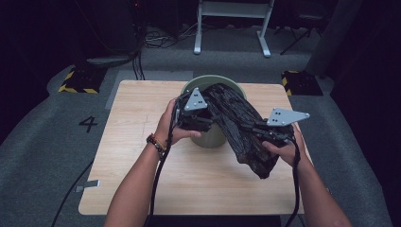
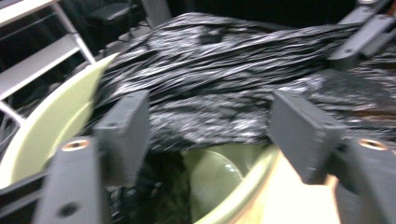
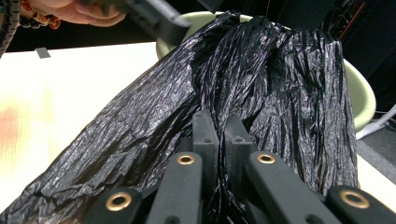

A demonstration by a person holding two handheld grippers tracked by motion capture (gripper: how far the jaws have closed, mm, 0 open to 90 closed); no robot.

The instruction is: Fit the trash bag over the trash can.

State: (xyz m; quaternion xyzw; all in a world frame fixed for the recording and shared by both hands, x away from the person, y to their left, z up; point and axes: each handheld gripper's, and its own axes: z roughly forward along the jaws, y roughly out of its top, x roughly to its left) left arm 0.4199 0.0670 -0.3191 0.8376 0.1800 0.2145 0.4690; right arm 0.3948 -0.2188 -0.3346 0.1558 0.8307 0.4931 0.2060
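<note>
Fingers of right gripper (image 3: 218,140) clamped on black bag (image 3: 261,79); left gripper (image 2: 212,135) fingers apart over the bin (image 2: 60,116) rim, nothing pinched. Bag's long axis runs from near-right desk (image 1: 142,156) edge up and away-left into the bin mouth.

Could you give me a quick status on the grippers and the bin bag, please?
Left gripper open at the green bin rim. Right gripper clamped on black bag. Bag draped over bin.
</note>
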